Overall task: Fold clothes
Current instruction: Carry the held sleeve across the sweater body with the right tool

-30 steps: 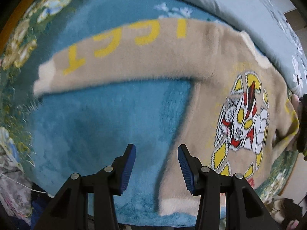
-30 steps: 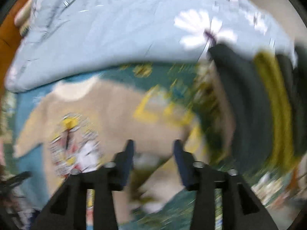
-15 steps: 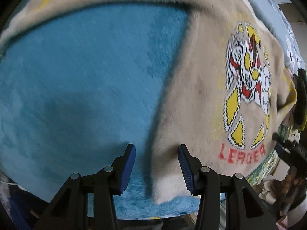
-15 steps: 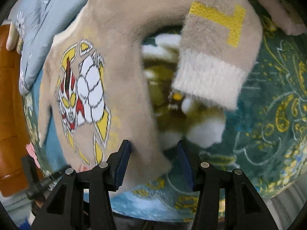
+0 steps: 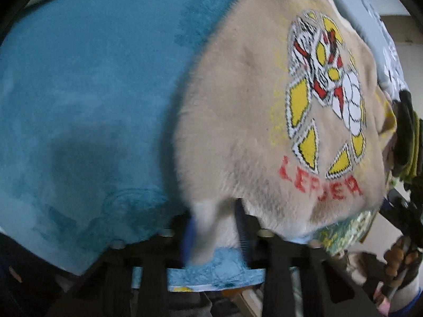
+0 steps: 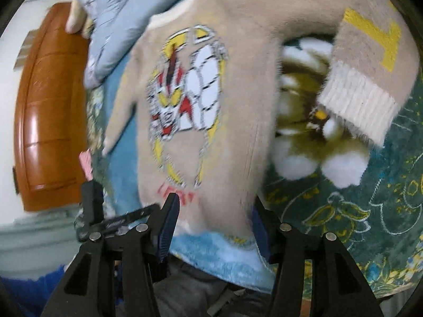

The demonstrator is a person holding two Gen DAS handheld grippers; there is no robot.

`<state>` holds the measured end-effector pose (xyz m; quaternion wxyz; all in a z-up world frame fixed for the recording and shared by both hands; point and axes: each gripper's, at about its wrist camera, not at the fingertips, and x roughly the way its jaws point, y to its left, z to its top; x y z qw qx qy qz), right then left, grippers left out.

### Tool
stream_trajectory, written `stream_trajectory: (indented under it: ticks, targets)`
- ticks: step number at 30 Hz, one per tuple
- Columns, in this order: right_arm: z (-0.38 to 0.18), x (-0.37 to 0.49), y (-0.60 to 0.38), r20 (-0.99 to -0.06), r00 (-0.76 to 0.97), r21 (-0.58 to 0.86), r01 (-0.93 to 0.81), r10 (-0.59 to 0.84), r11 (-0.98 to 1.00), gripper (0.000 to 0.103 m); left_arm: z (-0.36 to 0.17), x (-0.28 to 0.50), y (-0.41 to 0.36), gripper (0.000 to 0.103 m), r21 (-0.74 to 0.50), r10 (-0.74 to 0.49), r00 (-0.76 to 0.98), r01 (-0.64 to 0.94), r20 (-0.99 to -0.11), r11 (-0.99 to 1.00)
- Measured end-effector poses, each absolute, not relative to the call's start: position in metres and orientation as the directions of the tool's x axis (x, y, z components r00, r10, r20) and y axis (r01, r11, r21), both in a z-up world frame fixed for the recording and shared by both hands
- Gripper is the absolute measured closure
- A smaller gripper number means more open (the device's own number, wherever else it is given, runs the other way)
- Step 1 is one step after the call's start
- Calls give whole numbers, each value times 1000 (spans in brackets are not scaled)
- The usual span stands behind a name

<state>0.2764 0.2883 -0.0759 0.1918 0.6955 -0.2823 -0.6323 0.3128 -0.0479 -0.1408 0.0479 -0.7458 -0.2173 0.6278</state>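
Left wrist: left gripper (image 5: 214,233) jaws just closed, pinching hem corner of beige sweater (image 5: 238,121) lying flat on teal blanket (image 5: 87,100). Right wrist: right gripper (image 6: 215,227) fingers spread, straddling the sweater's (image 6: 238,60) other hem corner, not pressing it.

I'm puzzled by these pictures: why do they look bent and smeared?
Both views are fisheye, so edges curve and corners go black. Left wrist view: the hem at the left gripper is motion-blurred. Right wrist view: the sweater print is smeared.
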Motion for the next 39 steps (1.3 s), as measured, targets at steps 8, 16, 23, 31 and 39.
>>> stream_trajectory:
  ticks: [8, 16, 23, 31, 39]
  targets:
    - [-40, 260, 290, -674, -50, 737, -116, -737, -666, 79, -97, 310, -51, 92, -374, 389, 3, 275, -921, -886]
    - [-66, 275, 306, -839, 37, 532, -143, -542, -834, 79, -126, 316, -39, 92, -218, 249, 117, 230, -961, -948]
    - [-68, 261, 334, -976, -47, 218, -133, -214, -967, 55, -98, 298, -29, 70, -230, 243, 77, 143, -967, -963]
    - [-110, 235, 320, -1000, 6, 21, -51, -22, -998, 44, -67, 266, -48, 54, -225, 225, -15, 173, -974, -959]
    - [-125, 232, 312, -998, 37, -50, -13, 49, -999, 47, -77, 254, -52, 52, -233, 233, -23, 177, -972, -956]
